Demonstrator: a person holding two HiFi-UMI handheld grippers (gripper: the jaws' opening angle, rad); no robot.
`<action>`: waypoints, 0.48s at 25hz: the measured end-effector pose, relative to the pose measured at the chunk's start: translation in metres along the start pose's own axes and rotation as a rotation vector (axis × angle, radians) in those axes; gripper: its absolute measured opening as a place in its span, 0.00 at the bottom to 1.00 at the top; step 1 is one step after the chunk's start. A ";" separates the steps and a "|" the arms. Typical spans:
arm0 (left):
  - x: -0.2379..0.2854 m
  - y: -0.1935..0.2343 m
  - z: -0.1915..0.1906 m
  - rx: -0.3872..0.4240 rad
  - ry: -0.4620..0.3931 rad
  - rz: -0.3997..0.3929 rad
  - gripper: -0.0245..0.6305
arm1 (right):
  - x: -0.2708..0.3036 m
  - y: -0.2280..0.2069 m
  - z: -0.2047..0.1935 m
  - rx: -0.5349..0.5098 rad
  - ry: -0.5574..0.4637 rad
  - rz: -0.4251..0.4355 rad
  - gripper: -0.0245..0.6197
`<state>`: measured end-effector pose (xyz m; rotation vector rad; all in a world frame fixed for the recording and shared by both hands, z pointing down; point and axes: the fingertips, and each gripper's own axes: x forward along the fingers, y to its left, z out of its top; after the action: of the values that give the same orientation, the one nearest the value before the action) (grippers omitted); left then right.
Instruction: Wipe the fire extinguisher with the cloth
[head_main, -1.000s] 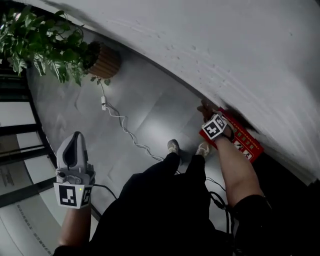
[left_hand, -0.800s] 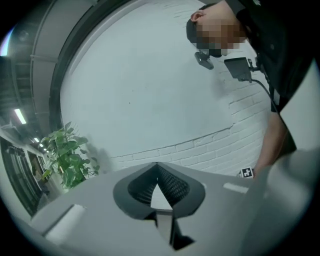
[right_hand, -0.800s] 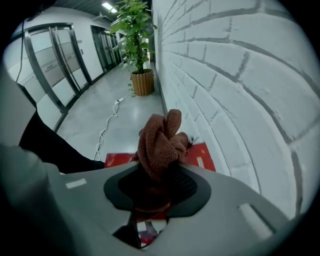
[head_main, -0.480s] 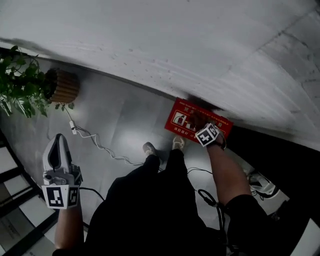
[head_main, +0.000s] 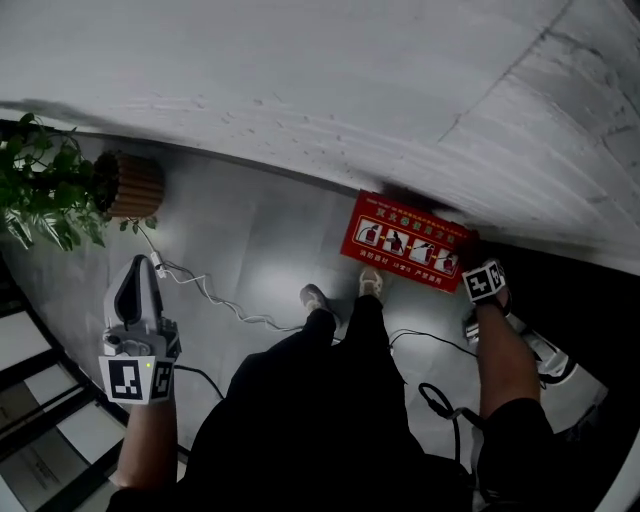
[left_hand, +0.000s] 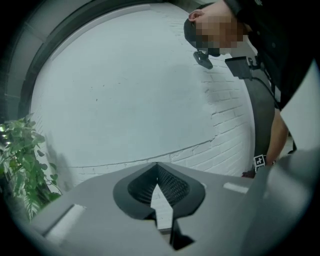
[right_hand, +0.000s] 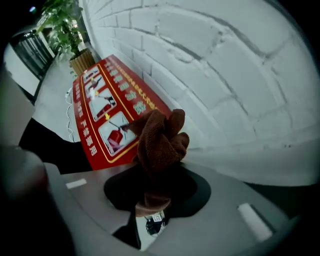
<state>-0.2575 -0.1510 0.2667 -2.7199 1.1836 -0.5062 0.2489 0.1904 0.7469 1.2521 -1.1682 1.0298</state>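
A red fire extinguisher box (head_main: 405, 240) with white pictograms on its lid lies on the floor against the white brick wall; no extinguisher itself shows. My right gripper (head_main: 478, 262) points down just off the box's right end, shut on a bunched brown cloth (right_hand: 160, 135). In the right gripper view the box (right_hand: 102, 112) lies to the left behind the cloth. My left gripper (head_main: 136, 285) is held out over the grey floor at the left, away from the box. Its jaws meet at the tips with nothing between them (left_hand: 157, 167).
A potted plant (head_main: 40, 190) in a ribbed brown pot (head_main: 132, 185) stands at the left by the wall. A white cable (head_main: 215, 300) trails across the floor. My shoes (head_main: 372, 283) stand just in front of the box. Black cables (head_main: 435, 400) lie by my right leg.
My right gripper has swept to the right with the cloth, from over the red box to past its right end. The left gripper has shifted only a little.
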 end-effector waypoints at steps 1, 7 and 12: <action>-0.005 0.004 -0.004 -0.007 0.009 0.016 0.04 | -0.006 0.007 0.017 -0.024 -0.052 -0.002 0.20; -0.041 0.030 -0.018 -0.031 0.073 0.138 0.04 | -0.030 0.162 0.200 -0.379 -0.389 0.184 0.20; -0.081 0.051 -0.005 -0.003 0.112 0.235 0.04 | -0.022 0.272 0.272 -0.547 -0.368 0.320 0.20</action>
<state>-0.3463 -0.1267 0.2383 -2.5365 1.5083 -0.6306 -0.0434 -0.0612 0.7540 0.8456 -1.8331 0.6388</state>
